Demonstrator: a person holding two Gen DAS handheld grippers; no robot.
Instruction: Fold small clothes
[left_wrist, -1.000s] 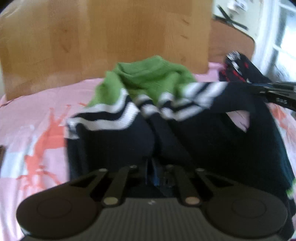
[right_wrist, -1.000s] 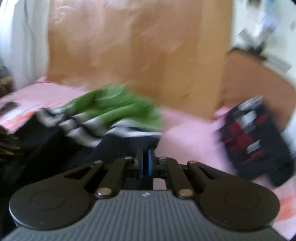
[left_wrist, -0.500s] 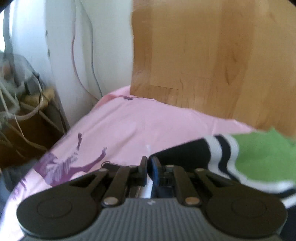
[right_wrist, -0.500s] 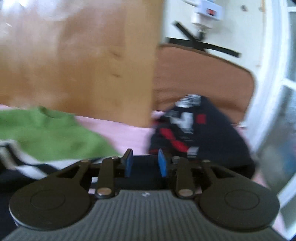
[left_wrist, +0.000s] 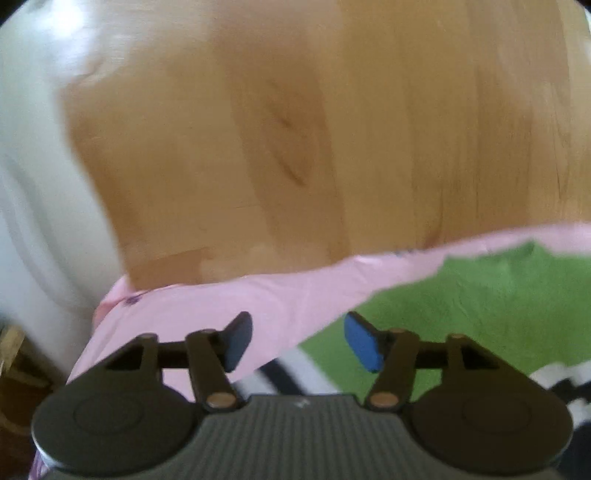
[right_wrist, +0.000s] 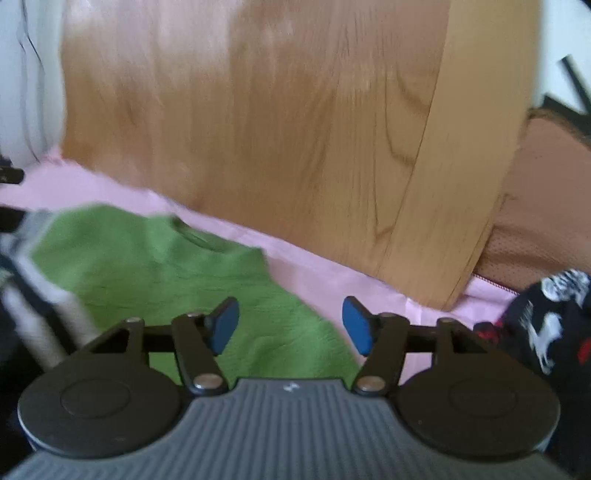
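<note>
The fold may come undone, in my judgement, because both grippers have just been opening and the knitted cloth can spring back or slide on the smooth pink sheet (left_wrist: 236, 295). The left gripper (left_wrist: 298, 341) stands open with nothing between its fingers, and so does the right gripper (right_wrist: 290, 326). The green and striped garment (right_wrist: 155, 266) lies on the bed, under and beyond the right fingers, and to the right of the left fingers. A dark patterned garment (right_wrist: 546, 325) lies apart, at the right.
</note>
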